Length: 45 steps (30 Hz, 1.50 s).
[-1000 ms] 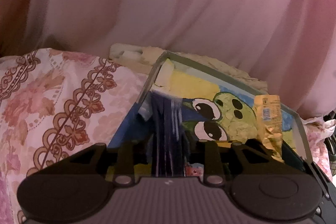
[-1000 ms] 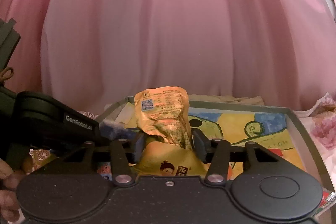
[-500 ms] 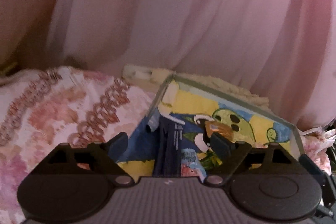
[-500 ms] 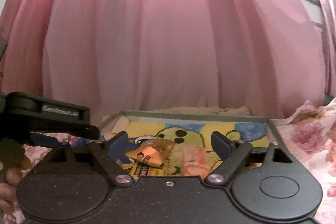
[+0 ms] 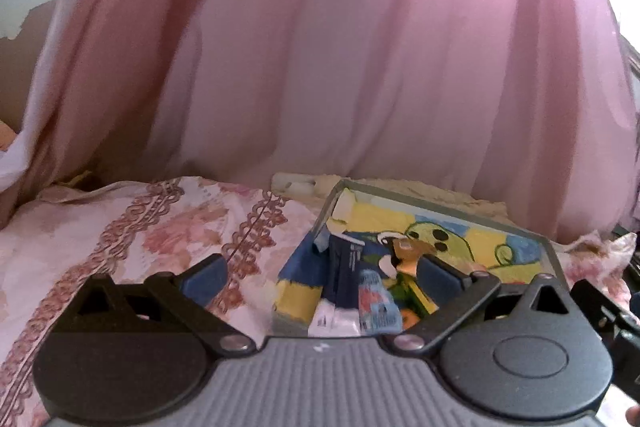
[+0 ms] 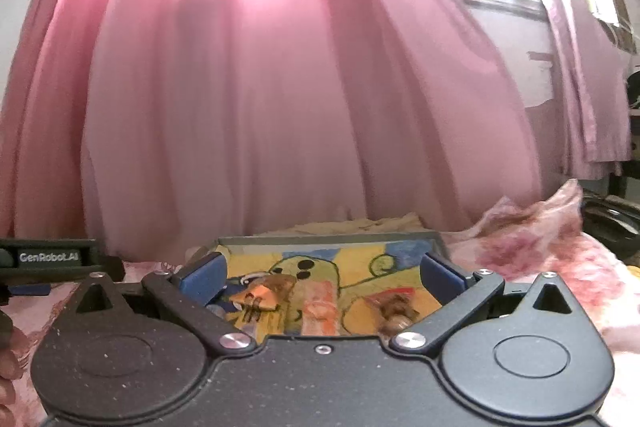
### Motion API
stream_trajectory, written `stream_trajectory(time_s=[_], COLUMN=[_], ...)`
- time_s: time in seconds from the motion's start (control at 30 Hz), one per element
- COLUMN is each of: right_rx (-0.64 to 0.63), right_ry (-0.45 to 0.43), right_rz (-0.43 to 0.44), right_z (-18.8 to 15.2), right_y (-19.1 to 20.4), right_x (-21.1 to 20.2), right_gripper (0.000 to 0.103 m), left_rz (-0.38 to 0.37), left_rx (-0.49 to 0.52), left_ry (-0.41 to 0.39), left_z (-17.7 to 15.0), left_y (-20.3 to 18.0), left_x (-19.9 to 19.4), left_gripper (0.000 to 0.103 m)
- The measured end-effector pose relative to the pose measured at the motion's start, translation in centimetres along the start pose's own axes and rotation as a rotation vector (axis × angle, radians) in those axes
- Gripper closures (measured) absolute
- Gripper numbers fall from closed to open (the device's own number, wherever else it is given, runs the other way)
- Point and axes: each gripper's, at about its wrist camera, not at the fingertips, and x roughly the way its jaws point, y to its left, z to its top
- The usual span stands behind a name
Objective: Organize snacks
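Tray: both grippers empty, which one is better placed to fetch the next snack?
Hard to call. Both the left gripper and right gripper have jaws open and empty, facing the tray, which holds an orange packet. No loose snack shows outside it.

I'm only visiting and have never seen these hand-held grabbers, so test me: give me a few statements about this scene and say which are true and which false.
1. The right gripper is clamped on the orange packet. False: its jaws stand wide apart and the packet lies loose in the tray.
2. The left gripper is open and holds nothing. True.
3. The tray has a cartoon picture on its floor. True.
4. A dark blue packet lies on the bedspread outside the tray. False: it lies inside the tray, near its left wall.
5. A pink curtain hangs behind the tray. True.
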Motion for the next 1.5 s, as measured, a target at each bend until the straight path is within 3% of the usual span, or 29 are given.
stream_trajectory(time_s=[0.67, 1.13, 1.5], right_rx=[-0.039, -0.054, -0.054], right_ry=[0.055, 0.113, 0.155], right_rz=[0.052, 0.056, 0.056], right_z=[-2.4, -4.6, -5.7], right_y=[-1.1, -1.7, -1.6], right_x=[-13.9, -18.6, -19.5], right_gripper=[0.001, 0.001, 0.001], left_rz=[0.005, 0.026, 0.039], left_rx=[0.069, 0.070, 0.085], left_ry=[-0.048, -0.032, -0.007], left_z=[-8.0, -11.3, -13.0], left_y=[0.7, 1.7, 2.1], left_x=[-14.4, -18.4, -19.3], left_gripper=[0.001, 0.000, 0.000])
